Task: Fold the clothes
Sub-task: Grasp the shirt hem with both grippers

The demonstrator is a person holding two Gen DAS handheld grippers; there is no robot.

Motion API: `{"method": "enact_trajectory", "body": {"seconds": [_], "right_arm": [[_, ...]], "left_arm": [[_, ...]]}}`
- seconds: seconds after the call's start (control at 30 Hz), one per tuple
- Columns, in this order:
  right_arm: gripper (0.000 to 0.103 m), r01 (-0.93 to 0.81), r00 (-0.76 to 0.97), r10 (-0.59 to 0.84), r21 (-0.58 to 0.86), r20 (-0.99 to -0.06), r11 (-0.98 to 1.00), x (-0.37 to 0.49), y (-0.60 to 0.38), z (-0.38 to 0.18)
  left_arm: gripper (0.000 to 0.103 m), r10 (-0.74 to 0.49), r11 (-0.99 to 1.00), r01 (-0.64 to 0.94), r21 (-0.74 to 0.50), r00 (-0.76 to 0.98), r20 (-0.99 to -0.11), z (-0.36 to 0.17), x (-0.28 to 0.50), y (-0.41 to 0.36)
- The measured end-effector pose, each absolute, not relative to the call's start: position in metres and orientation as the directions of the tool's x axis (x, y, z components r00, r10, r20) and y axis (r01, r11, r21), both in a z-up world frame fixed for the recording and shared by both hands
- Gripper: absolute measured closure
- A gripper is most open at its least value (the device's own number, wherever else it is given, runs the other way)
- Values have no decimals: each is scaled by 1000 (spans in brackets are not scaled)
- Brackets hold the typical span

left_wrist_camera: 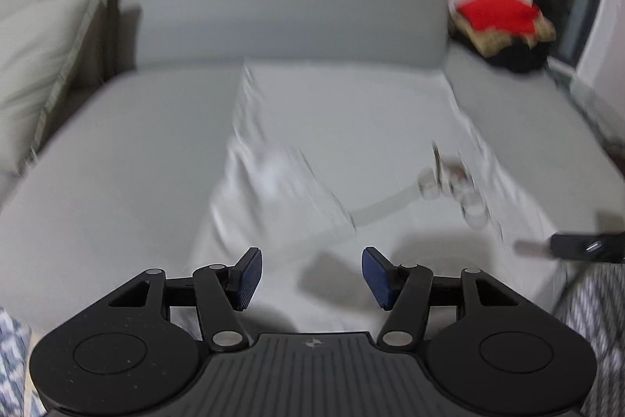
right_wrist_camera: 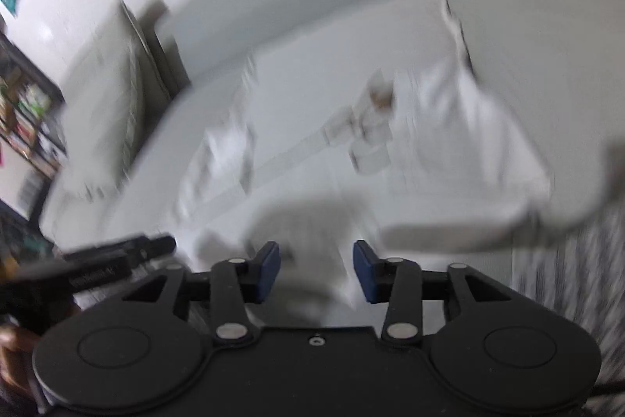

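Everything past my right claw (right_wrist_camera: 316, 270) smears with blur: the white garment (right_wrist_camera: 429, 127) shows no clear edges, and the printed patch (right_wrist_camera: 375, 112) on it is unreadable. My left claw (left_wrist_camera: 310, 278) view is softer than sharp too. The red and dark pile (left_wrist_camera: 504, 26) blurs into shapeless colour, and my other tool (left_wrist_camera: 586, 247) is cut off at the edge.
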State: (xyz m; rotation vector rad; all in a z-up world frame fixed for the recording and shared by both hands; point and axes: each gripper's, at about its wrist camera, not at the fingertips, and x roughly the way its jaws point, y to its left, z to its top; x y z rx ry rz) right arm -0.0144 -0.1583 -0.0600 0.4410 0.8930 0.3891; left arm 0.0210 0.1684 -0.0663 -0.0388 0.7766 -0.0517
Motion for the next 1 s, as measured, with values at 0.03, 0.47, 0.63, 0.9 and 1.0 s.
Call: {"method": "enact_trajectory", "body": {"seconds": [0.03, 0.47, 0.63, 0.9, 1.0], "right_arm": [[53, -154, 594, 505, 527, -627, 836, -10, -161, -45], [24, -198, 726, 484, 525, -488, 827, 118, -199, 47], [55, -34, 714, 365, 492, -597, 870, 212, -227, -20], [54, 116, 730, 227, 444, -645, 889, 324, -262, -109], [50, 161, 734, 177, 421, -656, 893, 353, -271, -131]], "left_arm": [[46, -56, 998, 28, -52, 736, -674, -55, 24, 174], [25, 75, 997, -44, 70, 838, -540, -3, 160, 237], [54, 132, 991, -88, 101, 759, -638, -66, 246, 258], [53, 68, 984, -166, -68, 696, -715, -139, 358, 290], [54, 39, 973, -193, -127, 678, -734, -159, 390, 303]]}}
